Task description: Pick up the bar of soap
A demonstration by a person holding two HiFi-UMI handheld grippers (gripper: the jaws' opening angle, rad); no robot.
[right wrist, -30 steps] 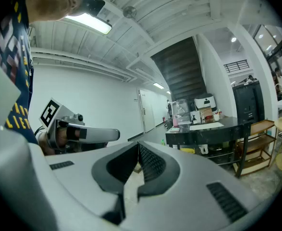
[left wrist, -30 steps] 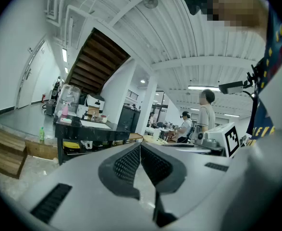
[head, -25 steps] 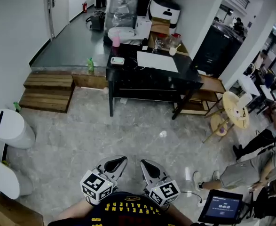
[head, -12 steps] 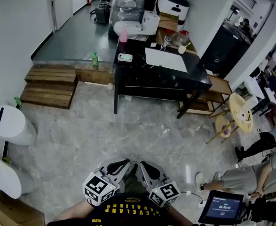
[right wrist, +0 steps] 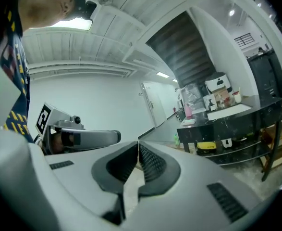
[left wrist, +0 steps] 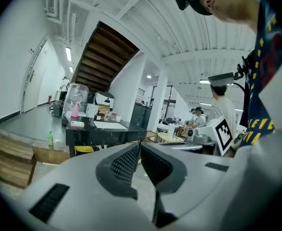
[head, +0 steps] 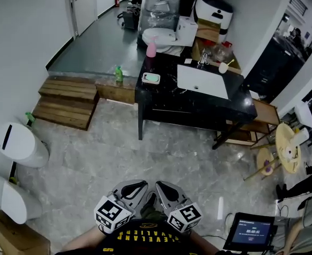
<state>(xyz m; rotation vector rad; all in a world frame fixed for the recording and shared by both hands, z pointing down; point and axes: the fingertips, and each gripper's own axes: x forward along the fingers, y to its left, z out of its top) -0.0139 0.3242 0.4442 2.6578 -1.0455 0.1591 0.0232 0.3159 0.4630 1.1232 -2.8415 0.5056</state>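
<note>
This is probably an open-plan test lab staged as a bathroom. A black stone-look vanity table (head: 235, 104) with a white rectangular inset basin (head: 202, 82) stands on grey marbled floor tiles (head: 161, 153). Two white ceramic toilets (head: 18, 145) line the left wall, rough wooden pallet steps (head: 65, 102) climb to a raised platform, and a dark stand-mounted screen (head: 246, 231) glows nearby.

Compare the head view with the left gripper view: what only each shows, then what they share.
Head view only: the white bins and the tablet screen. Left gripper view only: the staircase underside and the ceiling. Both: the black table, pink bottle, green bottle and wooden steps.
</note>
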